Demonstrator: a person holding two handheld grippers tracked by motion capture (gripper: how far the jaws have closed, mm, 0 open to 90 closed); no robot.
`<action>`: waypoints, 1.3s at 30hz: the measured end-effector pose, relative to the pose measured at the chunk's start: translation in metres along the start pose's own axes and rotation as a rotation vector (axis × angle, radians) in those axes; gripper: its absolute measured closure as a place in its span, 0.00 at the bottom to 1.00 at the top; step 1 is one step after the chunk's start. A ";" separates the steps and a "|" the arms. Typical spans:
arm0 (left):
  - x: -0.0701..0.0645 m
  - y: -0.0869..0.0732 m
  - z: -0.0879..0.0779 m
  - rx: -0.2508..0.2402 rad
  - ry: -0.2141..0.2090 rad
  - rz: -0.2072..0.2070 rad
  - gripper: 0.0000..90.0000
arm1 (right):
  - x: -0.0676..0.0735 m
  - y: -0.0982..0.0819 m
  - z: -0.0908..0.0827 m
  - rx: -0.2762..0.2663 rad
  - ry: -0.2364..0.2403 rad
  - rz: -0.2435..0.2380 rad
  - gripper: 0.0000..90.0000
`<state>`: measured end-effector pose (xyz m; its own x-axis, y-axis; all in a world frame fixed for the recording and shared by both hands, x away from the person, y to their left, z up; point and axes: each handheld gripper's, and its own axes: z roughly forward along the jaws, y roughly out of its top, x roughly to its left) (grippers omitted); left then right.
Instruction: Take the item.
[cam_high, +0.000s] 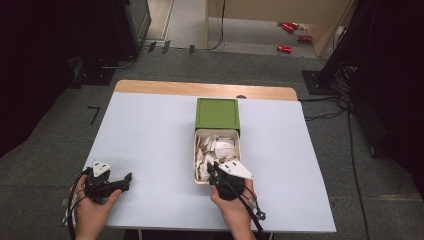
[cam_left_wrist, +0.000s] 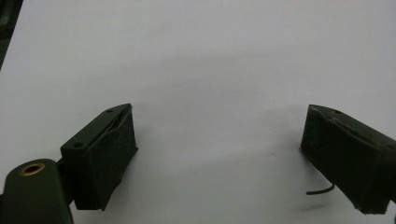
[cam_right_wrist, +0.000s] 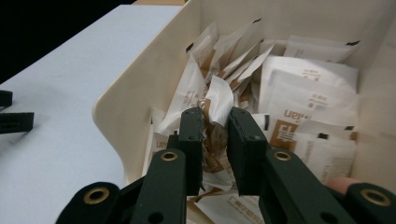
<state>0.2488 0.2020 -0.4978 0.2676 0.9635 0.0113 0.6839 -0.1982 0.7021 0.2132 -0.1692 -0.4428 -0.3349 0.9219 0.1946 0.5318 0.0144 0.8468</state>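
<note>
High view: one box (cam_high: 217, 176) of many packets on one counter (cam_high: 150, 145).
Right tool (cam_right_wrist: 215, 122): one packet (cam_right_wrist: 218, 100) is pinched.
Left tool (cam_left_wrist: 217, 135): held wide, empty.

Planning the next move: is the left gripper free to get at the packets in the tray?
Probably yes: the left gripper is open, and bare table lies between it and the tray; the right gripper crowds its near end.

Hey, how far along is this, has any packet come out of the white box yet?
Done: the green lid is off, lying beyond the white box. In hand: the right gripper is shut on one packet down inside the box. Left: no packet lies on the table yet, and the left gripper waits open over bare tabletop.
</note>
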 end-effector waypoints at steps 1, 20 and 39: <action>0.000 0.000 0.000 0.000 0.000 0.000 0.12 | -0.001 0.001 -0.001 -0.005 -0.002 0.000 0.86; 0.000 0.000 0.000 0.001 0.000 0.001 0.12 | -0.019 0.012 -0.027 -0.049 -0.030 -0.013 0.85; 0.000 0.000 0.000 0.001 0.001 0.000 0.12 | -0.032 0.017 -0.039 -0.075 -0.038 0.005 0.85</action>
<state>0.2488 0.2020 -0.4978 0.2674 0.9635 0.0120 0.6843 -0.1987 0.7016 0.2023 -0.2132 -0.4154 -0.3015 0.9361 0.1814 0.4729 -0.0184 0.8809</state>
